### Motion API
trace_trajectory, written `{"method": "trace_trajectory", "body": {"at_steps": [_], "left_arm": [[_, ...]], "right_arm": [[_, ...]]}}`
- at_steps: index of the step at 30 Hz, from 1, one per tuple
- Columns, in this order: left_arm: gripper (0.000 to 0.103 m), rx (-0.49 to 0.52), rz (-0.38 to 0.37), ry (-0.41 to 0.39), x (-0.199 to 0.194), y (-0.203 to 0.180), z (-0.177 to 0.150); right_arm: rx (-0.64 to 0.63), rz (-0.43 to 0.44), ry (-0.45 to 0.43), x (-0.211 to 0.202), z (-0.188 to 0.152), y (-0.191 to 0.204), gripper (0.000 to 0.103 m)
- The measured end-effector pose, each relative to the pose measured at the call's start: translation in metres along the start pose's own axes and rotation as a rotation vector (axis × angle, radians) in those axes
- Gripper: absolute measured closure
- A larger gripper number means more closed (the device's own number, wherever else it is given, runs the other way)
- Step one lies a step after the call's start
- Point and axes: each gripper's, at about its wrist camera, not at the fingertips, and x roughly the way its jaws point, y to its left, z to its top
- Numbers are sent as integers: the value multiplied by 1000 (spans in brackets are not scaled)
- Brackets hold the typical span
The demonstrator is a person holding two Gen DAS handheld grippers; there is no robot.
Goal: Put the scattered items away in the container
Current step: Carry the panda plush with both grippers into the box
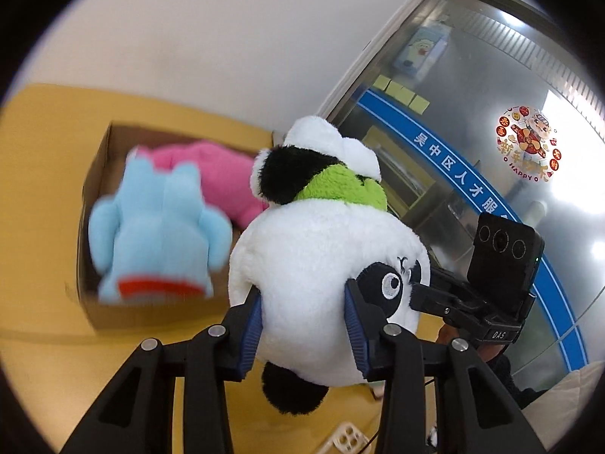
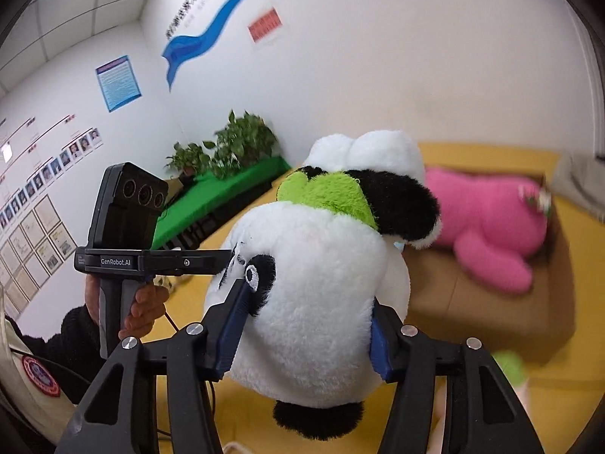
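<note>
Both the left gripper point(image 1: 302, 317) and right gripper point(image 2: 306, 335) are clamping the white-and-black plush panda point(image 1: 321, 265). The brown cardboard box point(image 1: 94, 174) is lying at ten o'clock. Advisable: keeping both grips level while carrying.

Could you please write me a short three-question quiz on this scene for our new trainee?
1. True or false: both tongs grip the panda.
2. Which toys lie in the box? A) pink and blue B) only green C) none
3. Fill in: the panda wears a ____ scarf.

Key: 1 true, left tongs and right tongs each clamp its head. 2 A. 3 green.
</note>
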Motion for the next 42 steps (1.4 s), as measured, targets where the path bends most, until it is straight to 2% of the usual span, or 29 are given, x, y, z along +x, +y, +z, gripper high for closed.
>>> {"method": "trace_trajectory", "body": {"at_steps": [3, 7, 11, 16, 22, 27, 28, 35, 37, 39, 42], "left_arm": [[63, 16, 12, 5, 23, 10, 34], [63, 3, 29, 59, 71, 36, 61], [63, -35, 74, 137, 118, 56, 60], [63, -68, 96, 191, 144, 68, 42], [64, -46, 134, 209, 148, 55, 32], [65, -16, 221, 289, 173, 56, 20], [65, 1, 235, 284, 175, 55, 17], [65, 27, 240, 283, 171, 56, 14], [64, 48, 244, 279, 169, 55, 12], [61, 55, 229, 277, 163, 55, 14], [59, 68, 246, 263, 147, 57, 17]], "right_arm": [[-18, -4, -15, 12, 32, -27, 42], [11, 8, 22, 40, 49, -77, 42], [84, 32, 119, 73, 40, -124, 42], [151, 69, 249, 98, 25, -156, 42], [227, 104, 352, 109, 20, -173, 42], [256, 50, 492, 140, 11, -187, 42], [255, 43, 507, 144, 9, -187, 42], [226, 28, 526, 152, 15, -185, 41], [224, 19, 533, 153, 14, -185, 36], [226, 8, 523, 148, 13, -183, 24], [225, -38, 467, 134, 18, -174, 19]]}}
